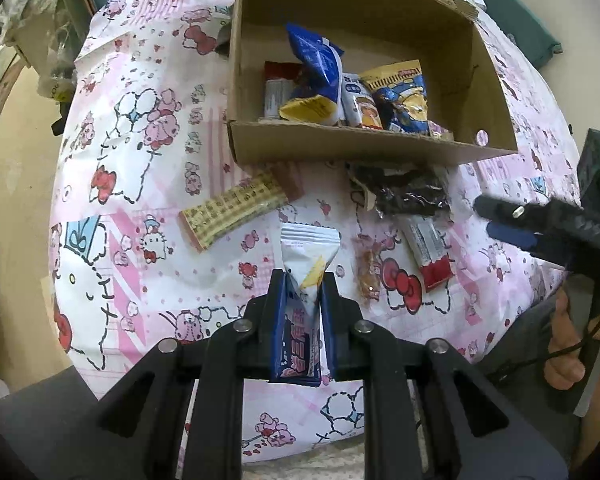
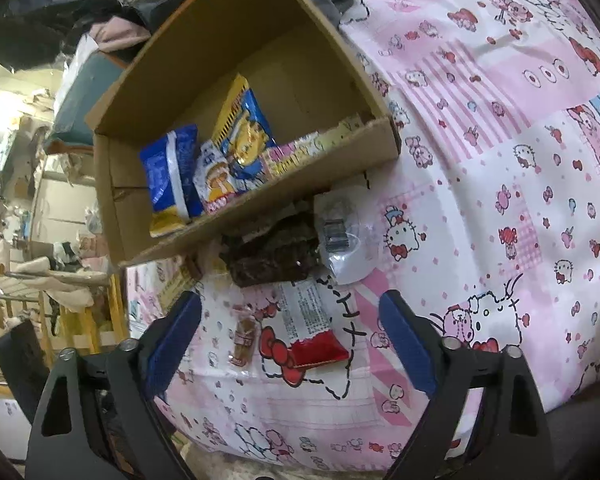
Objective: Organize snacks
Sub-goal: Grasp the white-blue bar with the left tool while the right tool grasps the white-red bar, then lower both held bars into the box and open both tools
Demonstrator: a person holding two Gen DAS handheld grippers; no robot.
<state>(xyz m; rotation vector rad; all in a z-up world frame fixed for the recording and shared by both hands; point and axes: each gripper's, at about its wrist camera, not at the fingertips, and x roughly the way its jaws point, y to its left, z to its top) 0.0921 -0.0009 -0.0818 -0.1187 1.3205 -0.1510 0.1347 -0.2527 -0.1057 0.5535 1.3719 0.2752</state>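
Note:
My left gripper (image 1: 303, 280) is shut on a white and blue snack packet (image 1: 306, 254), held upright above the pink cloth, short of the cardboard box (image 1: 340, 148). Several snack bags lie in the box, among them a blue bag (image 1: 316, 60) and a yellow-blue bag (image 1: 400, 92). My right gripper (image 2: 290, 300) is open, its jaws either side of a white-and-red bar (image 2: 308, 324) and a small brown candy (image 2: 244, 340) without touching them. A dark packet (image 2: 276, 252) and a clear packet (image 2: 344, 236) rest against the box's front wall (image 2: 260, 208).
A long beige bar (image 1: 232, 208) lies left of the dark packet (image 1: 404, 192). The pink cartoon tablecloth (image 1: 140, 160) ends in a rounded edge near me. A person's hand (image 1: 568, 348) holds the right gripper (image 1: 500, 216). Cluttered furniture stands left of the table (image 2: 40, 240).

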